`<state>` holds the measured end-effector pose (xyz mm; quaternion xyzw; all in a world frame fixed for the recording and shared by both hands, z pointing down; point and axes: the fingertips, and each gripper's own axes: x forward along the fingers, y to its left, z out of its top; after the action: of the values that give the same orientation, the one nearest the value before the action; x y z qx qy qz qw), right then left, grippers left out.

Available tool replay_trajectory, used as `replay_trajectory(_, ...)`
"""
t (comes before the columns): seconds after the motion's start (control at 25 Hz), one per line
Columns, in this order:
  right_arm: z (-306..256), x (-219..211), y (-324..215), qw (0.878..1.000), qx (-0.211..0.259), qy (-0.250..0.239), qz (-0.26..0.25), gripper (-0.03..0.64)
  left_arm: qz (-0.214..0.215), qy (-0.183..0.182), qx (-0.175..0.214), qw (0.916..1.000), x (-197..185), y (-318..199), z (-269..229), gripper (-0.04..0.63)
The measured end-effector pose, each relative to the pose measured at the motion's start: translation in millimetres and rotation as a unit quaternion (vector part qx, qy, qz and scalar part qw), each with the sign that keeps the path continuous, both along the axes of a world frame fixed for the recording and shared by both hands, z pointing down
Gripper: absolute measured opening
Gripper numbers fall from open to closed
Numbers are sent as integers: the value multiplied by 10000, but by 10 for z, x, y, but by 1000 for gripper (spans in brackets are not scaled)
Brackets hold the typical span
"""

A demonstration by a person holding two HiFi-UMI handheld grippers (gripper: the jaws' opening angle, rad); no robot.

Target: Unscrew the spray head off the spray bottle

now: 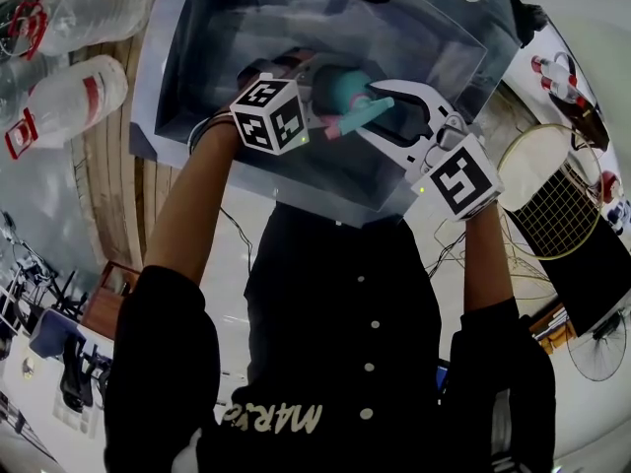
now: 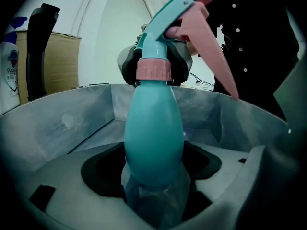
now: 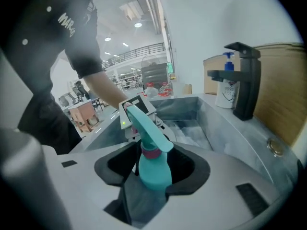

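A teal spray bottle [image 1: 345,89] with a pink collar [image 2: 153,70] and a pink trigger [image 2: 211,51] is held above a grey sink [image 1: 177,87]. My left gripper [image 1: 314,95] is shut on the rounded body [image 2: 154,128], near its base. From the right, my right gripper [image 1: 380,116] reaches the bottle's neck. Its dark pads [image 2: 179,66] stand on either side of the collar. In the right gripper view the bottle [image 3: 156,174] lies between the pads, with a thin gap showing on the left side. The left gripper's marker cube [image 3: 136,104] shows behind the spray head.
A black faucet [image 3: 244,80] and a white soap dispenser [image 3: 225,87] stand at the sink's rim by a wooden wall. Two clear plastic bottles [image 1: 69,97] lie left of the sink. A racket [image 1: 552,195] and cables lie on the floor at the right.
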<state>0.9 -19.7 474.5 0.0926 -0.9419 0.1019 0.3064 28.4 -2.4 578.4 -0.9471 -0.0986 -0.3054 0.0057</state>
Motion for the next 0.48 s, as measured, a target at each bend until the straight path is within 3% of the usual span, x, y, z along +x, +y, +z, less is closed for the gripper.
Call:
replay_trajectory(0.24, -175, 321, 65, 9914, 110, 9, 1301, 252, -45, -12, -4, 10000, 3, 1, -3, 385)
replay_trajectory(0.48, -286, 68, 376, 9588, -610, -566, 2716, 357, -89, -1, 9, 10000, 2, -1, 2, 385)
